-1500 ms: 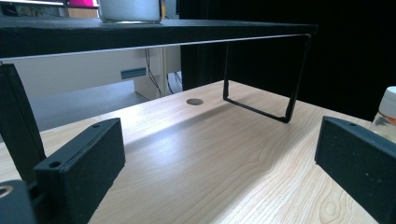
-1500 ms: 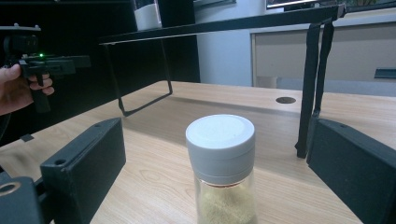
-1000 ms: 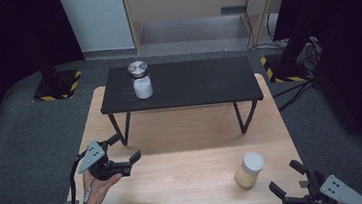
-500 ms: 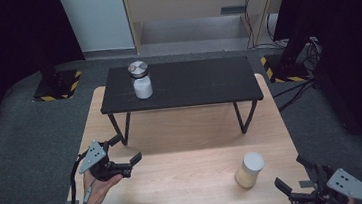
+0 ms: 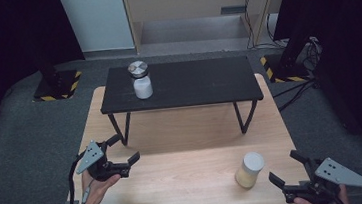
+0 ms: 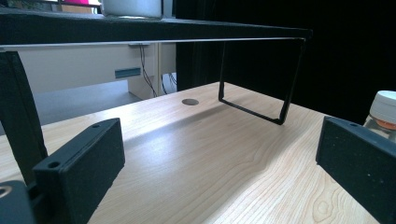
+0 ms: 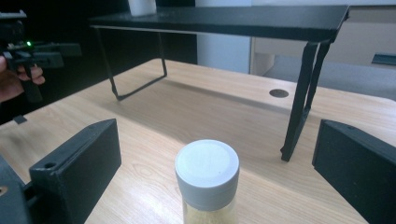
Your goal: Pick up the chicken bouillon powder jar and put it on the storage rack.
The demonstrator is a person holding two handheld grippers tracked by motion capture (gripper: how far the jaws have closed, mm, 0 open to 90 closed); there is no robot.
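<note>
The right claw (image 5: 282,170) stood wide open and empty, its jaws flanking the white-capped jar (image 7: 207,184) just ahead of it on the tabletop (image 5: 186,182). The jar looked rigid, smooth and probably light, best gripped around its clear body below the cap. Well beyond it, the left claw (image 5: 124,155) was also open, holding nothing. Farther off, another jar (image 5: 140,79) stood on the black shelf (image 5: 202,82).

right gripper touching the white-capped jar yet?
Apart. The high view shows bare table between the right gripper and the jar; its jaws stand open.
</note>
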